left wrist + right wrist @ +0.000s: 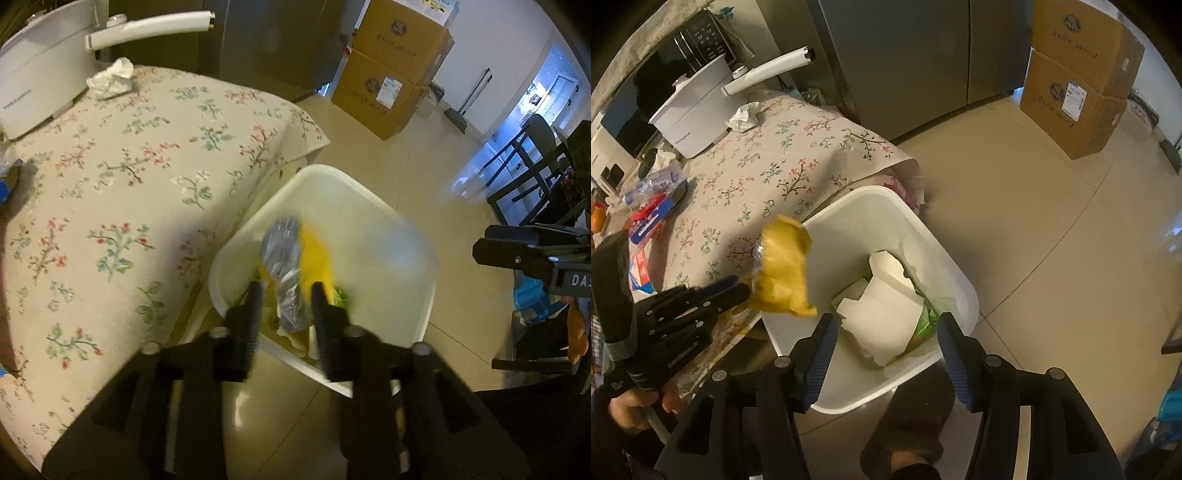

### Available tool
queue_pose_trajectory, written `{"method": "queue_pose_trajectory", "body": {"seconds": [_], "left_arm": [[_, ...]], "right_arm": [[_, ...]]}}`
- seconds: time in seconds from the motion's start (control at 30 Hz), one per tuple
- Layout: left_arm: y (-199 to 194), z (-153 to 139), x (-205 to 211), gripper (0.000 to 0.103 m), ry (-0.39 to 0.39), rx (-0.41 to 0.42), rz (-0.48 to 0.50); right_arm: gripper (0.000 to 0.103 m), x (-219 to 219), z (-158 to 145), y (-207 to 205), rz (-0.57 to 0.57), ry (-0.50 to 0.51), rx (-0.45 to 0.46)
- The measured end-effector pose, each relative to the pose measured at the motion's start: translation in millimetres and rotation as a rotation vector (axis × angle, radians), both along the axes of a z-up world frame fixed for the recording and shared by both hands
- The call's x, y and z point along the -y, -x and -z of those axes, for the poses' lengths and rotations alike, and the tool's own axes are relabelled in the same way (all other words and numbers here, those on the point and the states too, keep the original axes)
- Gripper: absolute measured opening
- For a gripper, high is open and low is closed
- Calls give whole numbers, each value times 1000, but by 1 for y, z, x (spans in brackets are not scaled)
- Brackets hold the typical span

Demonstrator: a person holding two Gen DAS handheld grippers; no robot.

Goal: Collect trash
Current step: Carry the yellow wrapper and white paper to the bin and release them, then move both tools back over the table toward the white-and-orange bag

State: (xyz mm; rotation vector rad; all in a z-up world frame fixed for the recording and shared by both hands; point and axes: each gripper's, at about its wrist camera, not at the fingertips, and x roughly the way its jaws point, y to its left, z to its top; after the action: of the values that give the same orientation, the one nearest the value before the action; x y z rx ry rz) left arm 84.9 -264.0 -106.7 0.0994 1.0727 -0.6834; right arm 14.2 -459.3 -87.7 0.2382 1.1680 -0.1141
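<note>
Black left gripper [284, 295]; right gripper [886, 328] has ribbed blue pads.

Left gripper [284, 291] points steeply down, jaws parted, black fingers [251, 314] not pressing on anything. Right gripper [886, 328] also tilts steeply down, jaws spread wide with nothing between the blue-padded fingers [822, 354]. A bare hand [635, 406] grips the left gripper's handle (bottom left, right wrist view).

floor [1052, 240]: glossy beige tile | cardboard boxes [1078, 85]: two, stacked | fridge [916, 55]: grey | chair [524, 166]: dark
</note>
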Motion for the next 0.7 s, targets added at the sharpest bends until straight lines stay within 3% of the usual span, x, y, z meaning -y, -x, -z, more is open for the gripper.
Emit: {"method": "queue_pose_trajectory", "body": {"seconds": [0.17, 0.43, 0.7], "left_arm": [[-1, -8, -15, 45, -27, 32, -12], [-9, -33, -73, 82, -65, 110, -135], [-27, -48, -152, 89, -195, 190, -340]], "right_arm": [[58, -4, -2, -2, -4, 2, 3], [64, -29, -9, -19, -40, 11, 23], [69, -69, -9, -53, -79, 2, 45]]}}
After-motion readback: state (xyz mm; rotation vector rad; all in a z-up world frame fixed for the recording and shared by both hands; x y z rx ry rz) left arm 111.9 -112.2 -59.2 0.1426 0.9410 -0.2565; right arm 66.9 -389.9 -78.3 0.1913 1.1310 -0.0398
